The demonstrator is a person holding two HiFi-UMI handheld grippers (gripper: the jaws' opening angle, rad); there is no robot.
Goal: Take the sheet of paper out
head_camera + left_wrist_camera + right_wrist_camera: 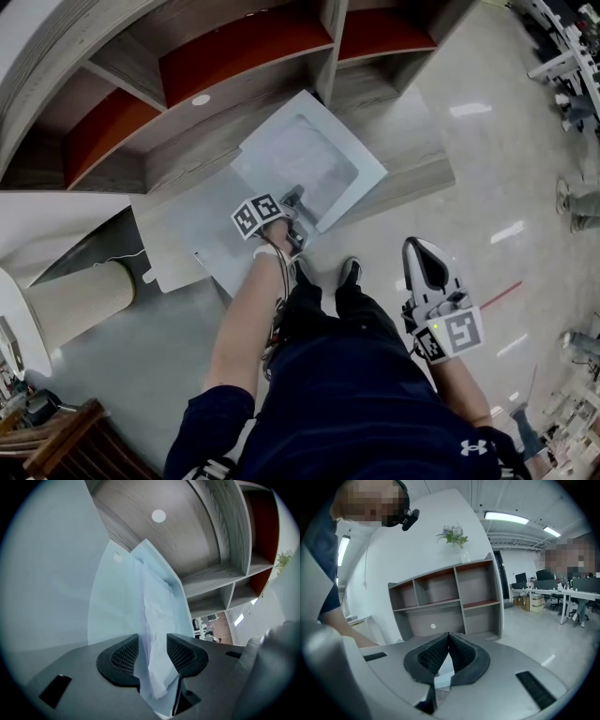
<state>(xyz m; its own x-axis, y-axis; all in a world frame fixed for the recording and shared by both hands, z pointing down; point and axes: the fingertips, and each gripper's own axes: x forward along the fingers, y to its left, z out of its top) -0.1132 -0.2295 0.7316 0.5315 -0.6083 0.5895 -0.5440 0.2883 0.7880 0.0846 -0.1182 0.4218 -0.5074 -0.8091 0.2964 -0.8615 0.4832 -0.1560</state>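
A pale clear sleeve [309, 164] lies on the low shelf unit's top [412, 150], with a white sheet of paper [157, 620] coming out of it. In the head view my left gripper [294, 200] is at the sleeve's near edge. In the left gripper view my left gripper [152, 651] has its jaws standing apart. The crumpled paper edge hangs between the pads without being pressed. My right gripper [413, 249] hangs off to the right over the floor, away from the sleeve. In the right gripper view my right gripper [449, 637] has its tips together and nothing between them.
The shelf unit [234, 56] has red-backed compartments beyond the sleeve. A vase of flowers [457, 538] stands on a taller part of the unit. A beige cylinder [80, 300] and a wooden chair [75, 441] are at the left. The person's shoes [323, 272] are just below the shelf top's edge.
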